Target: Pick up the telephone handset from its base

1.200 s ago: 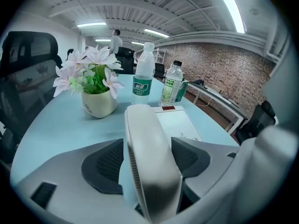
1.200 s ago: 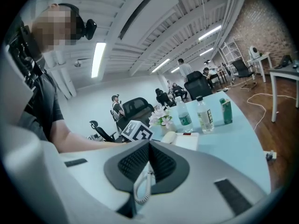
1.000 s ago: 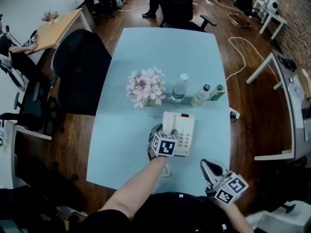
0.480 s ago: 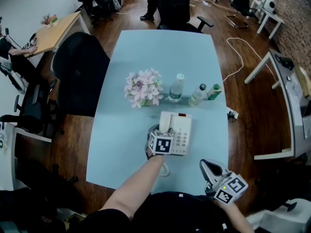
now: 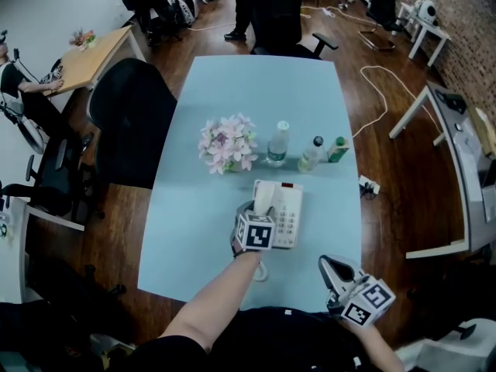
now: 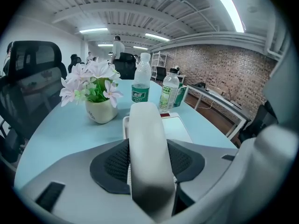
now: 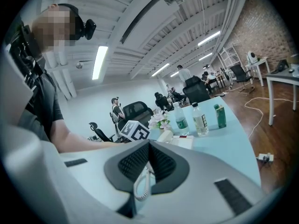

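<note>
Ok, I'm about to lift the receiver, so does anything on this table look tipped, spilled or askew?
Nothing stands out. The flower pot, two water bottles and green container stand upright, nothing is spilled, and the handset lies squarely on its base between the closing jaws of the left gripper.

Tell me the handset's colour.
The handset is white, clearest in the left gripper view.

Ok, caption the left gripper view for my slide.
Left gripper closing its jaws around the white handset on its base, flowers and bottles behind.
</note>
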Tool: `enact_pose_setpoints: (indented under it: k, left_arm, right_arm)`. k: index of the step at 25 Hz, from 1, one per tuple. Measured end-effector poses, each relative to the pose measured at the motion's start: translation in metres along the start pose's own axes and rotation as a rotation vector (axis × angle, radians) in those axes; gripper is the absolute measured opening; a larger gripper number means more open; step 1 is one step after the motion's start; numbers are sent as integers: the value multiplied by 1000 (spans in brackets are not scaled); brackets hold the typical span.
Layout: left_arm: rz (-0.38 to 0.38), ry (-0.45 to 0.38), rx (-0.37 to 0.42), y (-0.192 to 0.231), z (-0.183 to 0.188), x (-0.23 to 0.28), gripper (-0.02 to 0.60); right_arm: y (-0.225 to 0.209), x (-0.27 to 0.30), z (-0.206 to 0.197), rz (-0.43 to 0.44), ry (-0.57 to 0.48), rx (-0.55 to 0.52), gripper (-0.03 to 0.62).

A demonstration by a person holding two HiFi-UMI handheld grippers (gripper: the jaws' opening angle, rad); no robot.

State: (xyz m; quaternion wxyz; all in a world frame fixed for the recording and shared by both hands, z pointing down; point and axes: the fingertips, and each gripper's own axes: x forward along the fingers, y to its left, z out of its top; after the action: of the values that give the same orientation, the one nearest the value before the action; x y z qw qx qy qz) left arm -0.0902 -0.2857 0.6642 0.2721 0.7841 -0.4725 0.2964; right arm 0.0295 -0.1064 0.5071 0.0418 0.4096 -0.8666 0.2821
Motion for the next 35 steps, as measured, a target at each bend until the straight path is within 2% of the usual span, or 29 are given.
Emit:
enact_pose_setpoints:
  k: [7, 12, 15, 18, 24, 29, 35]
  left_arm:
    - [-27, -83, -29, -11, 17, -32, 221]
    - [-79, -225, -75, -25, 41, -88, 221]
    - [-117, -308, -78, -35, 51, -129, 221]
    - [-132, -365, -74, -46, 53, -171, 221]
    - [-106, -468, -134, -72, 38, -239, 221]
    - [-127, -519, -218, -106, 3, -269, 221]
    - [-102, -579, -243, -144, -28, -304, 220]
  right_arm:
    - [5, -11, 4, 36, -13, -28, 11]
    - [5, -23, 9, 81, -19, -21, 11]
    - [7, -29, 13, 123, -32, -10, 11]
    - [14, -38, 21, 159, -40, -45, 11]
    - [15, -65, 9, 243, -19, -64, 11]
    - [24, -89, -1, 315, -9, -100, 12]
    - [39, -116, -13, 398, 5, -159, 20]
